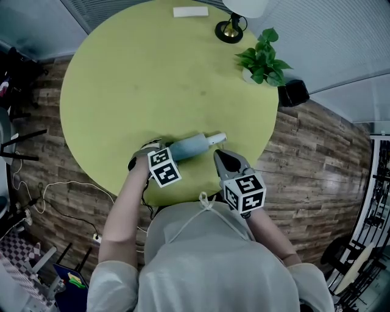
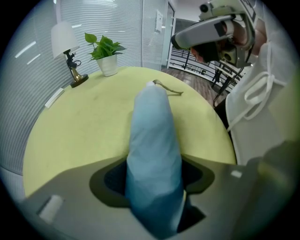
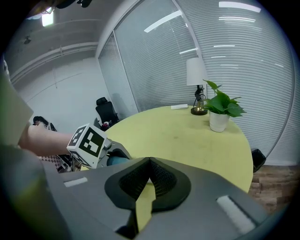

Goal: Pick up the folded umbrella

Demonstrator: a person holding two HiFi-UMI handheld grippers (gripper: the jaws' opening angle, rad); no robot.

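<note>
The folded umbrella (image 1: 192, 146), in a pale blue sleeve with a white handle end, lies on the round yellow-green table (image 1: 152, 79) near its front edge. My left gripper (image 1: 157, 151) comes down over the umbrella's left end. In the left gripper view the umbrella (image 2: 152, 140) fills the gap between the jaws of the left gripper (image 2: 154, 185), and both pads sit against it. My right gripper (image 1: 224, 159) hovers just right of the handle end, apart from it. In its own view the right gripper (image 3: 149, 177) is shut with nothing between its jaws.
At the table's far side stand a brass-footed lamp (image 1: 230, 27), a potted green plant (image 1: 263, 58) and a flat white object (image 1: 190, 11). A black bin (image 1: 294, 92) sits on the wooden floor beside the table. Cables and chair legs lie at the left.
</note>
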